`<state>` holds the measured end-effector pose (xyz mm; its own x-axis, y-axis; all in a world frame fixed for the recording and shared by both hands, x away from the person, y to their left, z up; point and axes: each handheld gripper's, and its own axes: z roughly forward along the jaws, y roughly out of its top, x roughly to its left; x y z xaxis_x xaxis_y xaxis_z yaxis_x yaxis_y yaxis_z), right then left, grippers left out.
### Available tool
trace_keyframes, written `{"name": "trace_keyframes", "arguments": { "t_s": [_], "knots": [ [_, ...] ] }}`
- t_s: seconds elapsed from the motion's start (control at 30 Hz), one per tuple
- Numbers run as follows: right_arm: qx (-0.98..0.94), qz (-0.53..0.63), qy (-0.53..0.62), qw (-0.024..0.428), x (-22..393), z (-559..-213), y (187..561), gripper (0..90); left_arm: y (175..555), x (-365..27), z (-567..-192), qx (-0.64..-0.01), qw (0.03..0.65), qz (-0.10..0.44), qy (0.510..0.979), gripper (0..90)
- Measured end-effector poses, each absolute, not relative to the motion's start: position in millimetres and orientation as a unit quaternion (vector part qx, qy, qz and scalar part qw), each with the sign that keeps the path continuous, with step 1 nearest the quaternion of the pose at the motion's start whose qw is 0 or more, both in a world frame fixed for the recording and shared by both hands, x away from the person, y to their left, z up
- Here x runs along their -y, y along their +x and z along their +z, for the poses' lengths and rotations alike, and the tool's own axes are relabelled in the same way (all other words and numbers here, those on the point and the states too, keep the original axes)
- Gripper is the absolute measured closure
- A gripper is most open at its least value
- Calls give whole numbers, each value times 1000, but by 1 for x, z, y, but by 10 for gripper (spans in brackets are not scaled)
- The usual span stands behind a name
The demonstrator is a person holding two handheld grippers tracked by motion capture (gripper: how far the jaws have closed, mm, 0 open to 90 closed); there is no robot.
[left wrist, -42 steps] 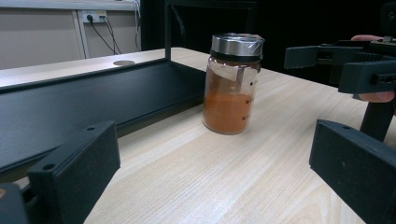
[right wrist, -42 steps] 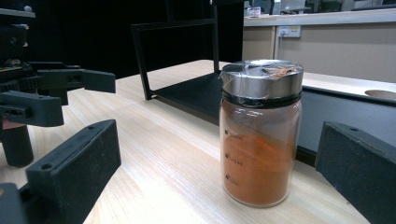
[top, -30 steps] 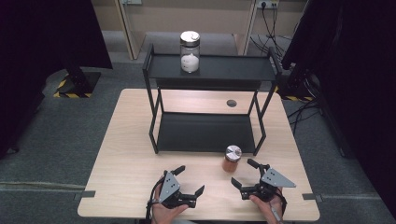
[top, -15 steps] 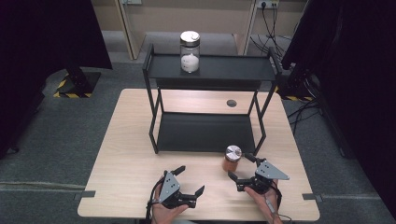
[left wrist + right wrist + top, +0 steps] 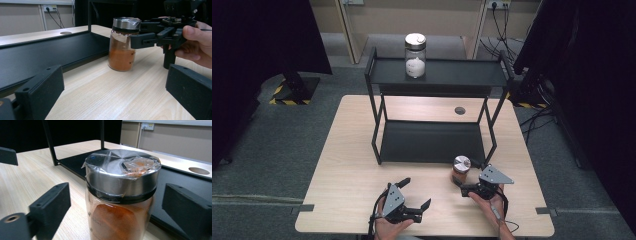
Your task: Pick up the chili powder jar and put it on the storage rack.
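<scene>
A spice jar (image 5: pixel 461 170) of orange powder, its steel lid taped over, stands upright on the table (image 5: pixel 352 165) just in front of the black rack's (image 5: pixel 434 142) lower shelf, near its right front leg. The right gripper (image 5: pixel 460 186) has the jar between its jaws, which have just been closing; both pads stand clear of the glass in the right gripper view, one on each side below the lid. The right hand (image 5: pixel 490 202) holds it level, pointing at the jar. The left gripper (image 5: pixel 416 193) rests well apart at the front edge, jaws spread and empty. On the rack's top shelf stands a jar of white powder (image 5: pixel 415 55).
</scene>
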<state>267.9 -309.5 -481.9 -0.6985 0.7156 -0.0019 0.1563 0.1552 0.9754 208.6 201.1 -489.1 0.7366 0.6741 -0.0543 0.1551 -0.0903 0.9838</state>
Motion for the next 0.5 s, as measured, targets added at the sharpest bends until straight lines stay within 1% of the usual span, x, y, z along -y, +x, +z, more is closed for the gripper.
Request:
{"name": "trace_keyframes", "arguments": {
  "t_s": [0.33, 0.5],
  "knots": [
    [-737, 554, 301, 245, 304, -477, 275, 294, 209, -202, -489, -296, 608, 212, 706, 13],
    [-736, 555, 307, 238, 304, -475, 275, 307, 209, -202, -489, -296, 608, 212, 705, 13]
  ]
}}
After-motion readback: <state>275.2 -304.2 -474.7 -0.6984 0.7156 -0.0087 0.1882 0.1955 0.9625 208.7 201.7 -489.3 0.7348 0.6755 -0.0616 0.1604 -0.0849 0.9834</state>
